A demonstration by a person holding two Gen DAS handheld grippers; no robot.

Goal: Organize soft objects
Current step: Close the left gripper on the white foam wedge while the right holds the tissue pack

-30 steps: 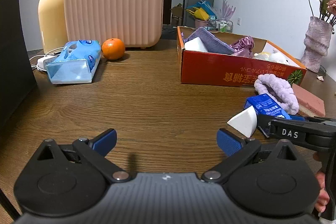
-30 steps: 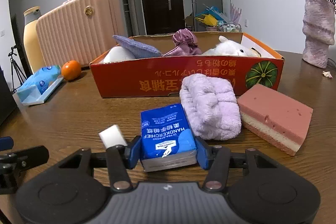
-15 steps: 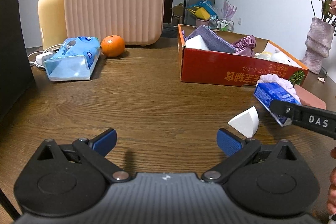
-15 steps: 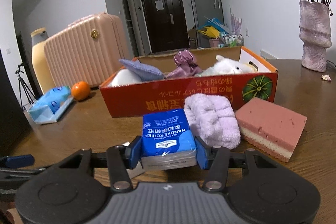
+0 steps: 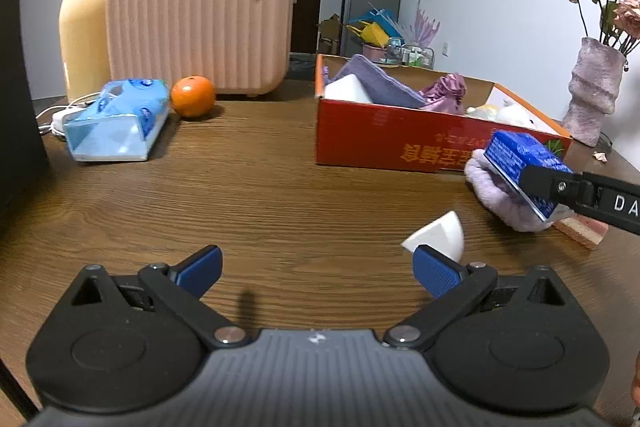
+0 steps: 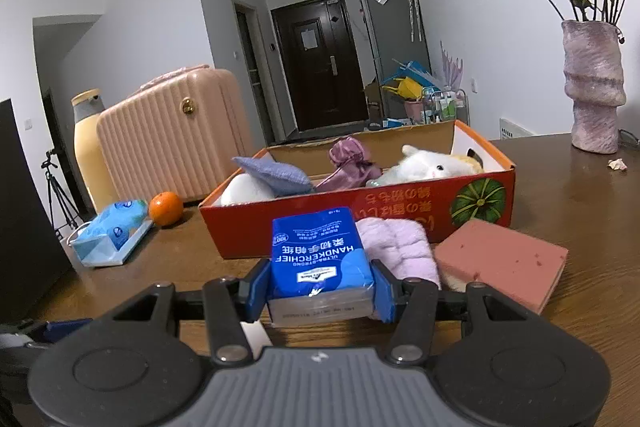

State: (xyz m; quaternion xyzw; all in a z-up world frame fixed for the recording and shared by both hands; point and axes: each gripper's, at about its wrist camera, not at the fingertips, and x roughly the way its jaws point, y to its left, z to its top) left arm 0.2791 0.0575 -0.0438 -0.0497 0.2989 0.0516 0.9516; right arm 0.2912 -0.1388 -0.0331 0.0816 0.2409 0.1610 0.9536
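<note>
1. The right gripper (image 6: 320, 287) is clenched on a blue handkerchief pack (image 6: 318, 255), lifted clear of the wooden table (image 5: 260, 195), in front of the red cardboard box (image 6: 400, 211)
2. The left gripper (image 5: 318, 269) is released, jaws wide apart and holding nothing, low over the table's near edge
3. A white wedge sponge (image 5: 438, 237) lies just beside its right fingertip
4. A lilac fuzzy cloth (image 6: 398, 251) and a pink sponge (image 6: 504, 263) lie against the box's near wall

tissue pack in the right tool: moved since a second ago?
Yes. The blue tissue pack, clamped in the right tool, has risen off the table: in the left wrist view it now overlaps the red box front, well above the white wedge.
</note>
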